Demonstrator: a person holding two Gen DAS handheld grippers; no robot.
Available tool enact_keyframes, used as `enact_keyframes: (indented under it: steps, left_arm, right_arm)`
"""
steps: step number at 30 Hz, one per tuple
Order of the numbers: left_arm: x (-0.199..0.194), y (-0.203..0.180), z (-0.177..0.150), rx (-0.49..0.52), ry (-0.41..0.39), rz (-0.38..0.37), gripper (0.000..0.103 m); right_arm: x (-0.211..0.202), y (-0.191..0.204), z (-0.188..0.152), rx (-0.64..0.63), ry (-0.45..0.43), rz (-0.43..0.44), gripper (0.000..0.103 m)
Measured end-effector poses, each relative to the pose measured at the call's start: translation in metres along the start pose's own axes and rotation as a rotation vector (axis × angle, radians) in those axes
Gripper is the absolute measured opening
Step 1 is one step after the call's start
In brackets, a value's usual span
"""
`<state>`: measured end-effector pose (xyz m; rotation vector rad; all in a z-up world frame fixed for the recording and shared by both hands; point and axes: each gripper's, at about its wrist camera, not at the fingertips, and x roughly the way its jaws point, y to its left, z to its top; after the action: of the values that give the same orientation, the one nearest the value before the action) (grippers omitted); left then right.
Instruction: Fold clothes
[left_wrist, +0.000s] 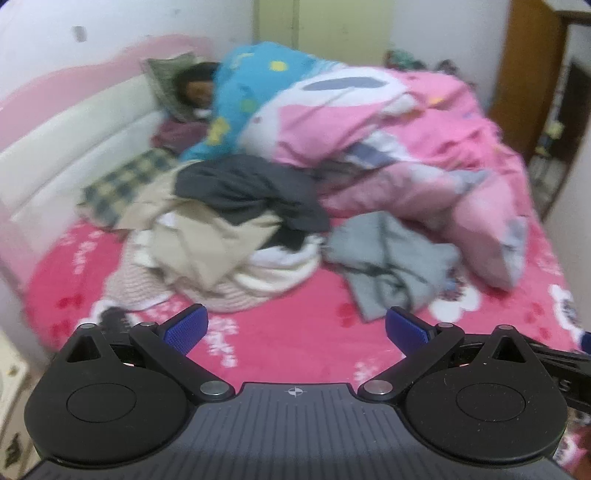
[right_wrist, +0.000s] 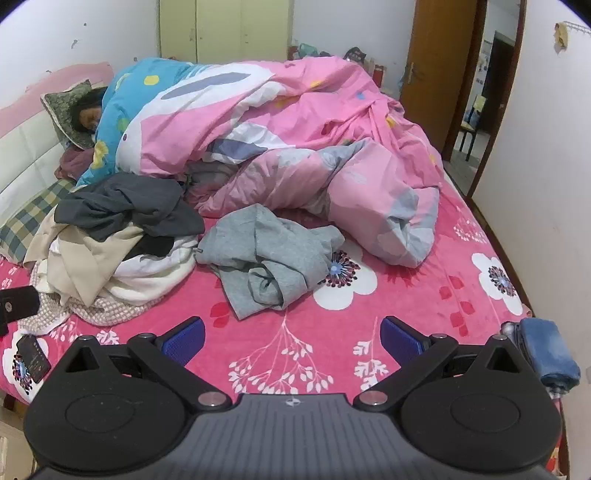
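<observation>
A crumpled light grey garment (right_wrist: 269, 254) lies on the pink flowered bedsheet (right_wrist: 424, 295), also in the left wrist view (left_wrist: 388, 258). To its left is a heap of clothes (right_wrist: 114, 236): dark grey on top, beige and white beneath, shown too in the left wrist view (left_wrist: 229, 229). My left gripper (left_wrist: 295, 328) is open and empty, above the sheet in front of the heap. My right gripper (right_wrist: 293, 334) is open and empty, above the sheet just short of the grey garment. Part of the left gripper (right_wrist: 16, 302) shows at the left edge.
A person sleeps at the headboard (right_wrist: 86, 114) under a large pink and blue duvet (right_wrist: 295, 122) covering the far bed. A folded blue garment (right_wrist: 550, 354) lies at the bed's right edge. A dark tag (right_wrist: 33, 358) lies near left. A checked pillow (right_wrist: 33, 218) lies by the headboard.
</observation>
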<state>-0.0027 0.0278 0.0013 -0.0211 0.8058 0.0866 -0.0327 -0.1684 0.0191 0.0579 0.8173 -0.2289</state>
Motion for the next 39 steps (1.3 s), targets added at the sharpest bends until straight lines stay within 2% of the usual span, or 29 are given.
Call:
enact_keyframes:
  steps: [9,14,20,39]
  left_arm:
    - [0.003,0.001,-0.001,0.010,-0.012,-0.007,0.103]
    - [0.006,0.007,-0.005,-0.052,0.014,-0.097,0.103]
    - [0.006,0.005,-0.001,-0.017,0.009,-0.066,0.103]
    - [0.018,0.007,0.006,-0.020,0.035,-0.070,0.103]
  right_arm:
    - [0.005,-0.001,0.000,0.014,0.000,-0.014,0.103]
    - [0.006,-0.001,0.000,0.016,-0.002,-0.020,0.103]
    - [0.004,0.000,0.001,0.027,-0.022,-0.014,0.103]
    - [0.009,0.005,0.006,0.033,-0.023,-0.042,0.103]
